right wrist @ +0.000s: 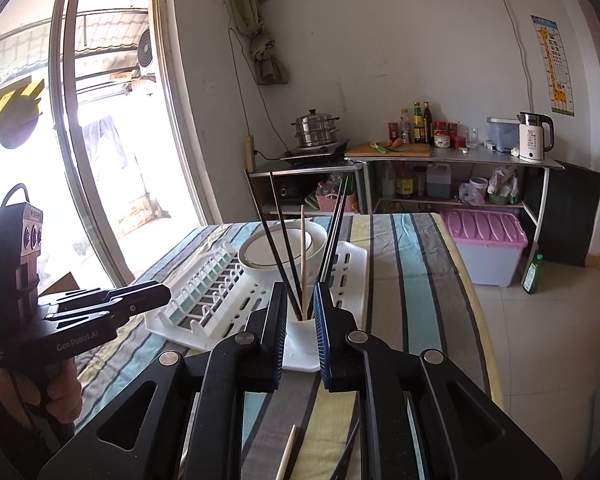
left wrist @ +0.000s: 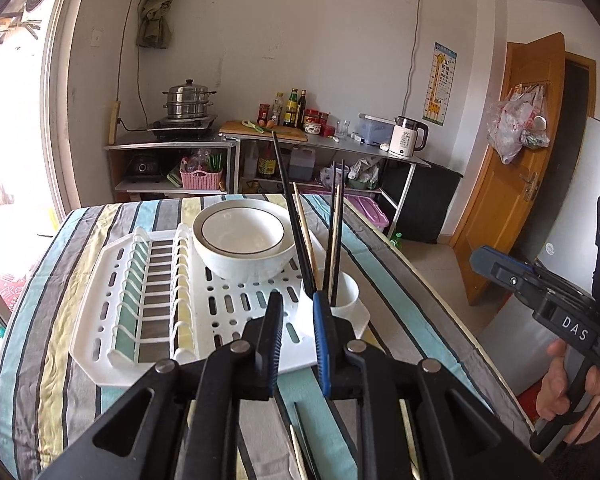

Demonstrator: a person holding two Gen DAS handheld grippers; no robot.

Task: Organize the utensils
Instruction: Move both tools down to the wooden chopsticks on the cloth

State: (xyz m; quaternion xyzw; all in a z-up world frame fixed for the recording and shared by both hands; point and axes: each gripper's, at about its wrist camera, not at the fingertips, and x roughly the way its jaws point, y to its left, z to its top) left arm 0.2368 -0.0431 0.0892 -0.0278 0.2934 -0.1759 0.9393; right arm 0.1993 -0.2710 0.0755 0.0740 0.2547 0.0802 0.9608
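Note:
A white dish rack [left wrist: 140,300] lies on the striped tablecloth with a white bowl [left wrist: 244,240] in it. At the rack's near right corner stands a white cup holder [left wrist: 346,292] with several dark and wooden chopsticks [left wrist: 300,236] leaning in it. My left gripper [left wrist: 298,298] hovers just short of the cup, open by a narrow gap with nothing between its pads. My right gripper [right wrist: 298,288] faces the same cup holder [right wrist: 300,330] and chopsticks [right wrist: 284,248], also narrowly open and holding nothing. More loose chopsticks [right wrist: 288,452] lie on the cloth beneath the grippers.
The table's right edge [left wrist: 440,280] drops to a tiled floor with a pink-lidded storage box [right wrist: 484,240] and a green bottle [right wrist: 534,274]. Behind the table stands a metal counter [left wrist: 328,140] with bottles, a kettle and a steamer pot. A person's hand [left wrist: 560,384] grips the right tool.

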